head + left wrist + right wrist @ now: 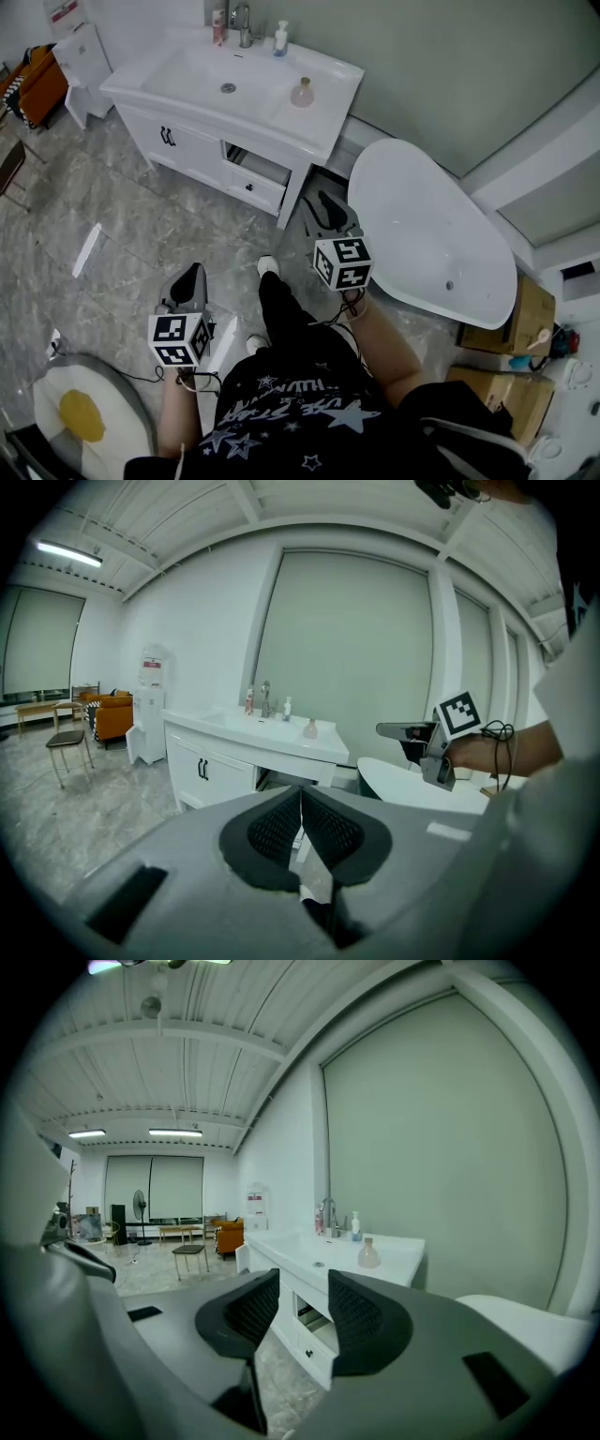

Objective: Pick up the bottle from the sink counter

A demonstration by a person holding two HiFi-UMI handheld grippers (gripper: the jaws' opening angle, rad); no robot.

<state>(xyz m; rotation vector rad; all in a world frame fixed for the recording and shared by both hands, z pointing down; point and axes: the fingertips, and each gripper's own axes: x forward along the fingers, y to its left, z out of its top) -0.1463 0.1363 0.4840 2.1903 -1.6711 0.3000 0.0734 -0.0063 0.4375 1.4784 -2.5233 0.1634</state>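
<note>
Looking down through the head view, I see the white counter (pixel 330 117) well ahead of both grippers, across open floor. The round pink bottle (pixel 302 92) stands upright on the counter's right end, just beside the basin, with nothing touching it. A white pump bottle (pixel 280 39) stands at the back edge next to the faucet (pixel 244 26). I hold the left gripper (pixel 191 279) low over the floor and the right gripper (pixel 328 204) farther forward, near the bathtub (pixel 422 225).

From the left gripper view, the left gripper (pixel 301 810) has its pads pressed together with nothing between them. The pink bottle (pixel 310 728) shows far off on the counter (pixel 281 745), and the right gripper (pixel 405 731) reaches in from the right.

From the right gripper view, the right gripper (pixel 304 1303) has its jaws spread and empty. The pink bottle (pixel 368 1254) sits upright on the counter's (pixel 398 1258) near right end, well beyond the pads.
</note>
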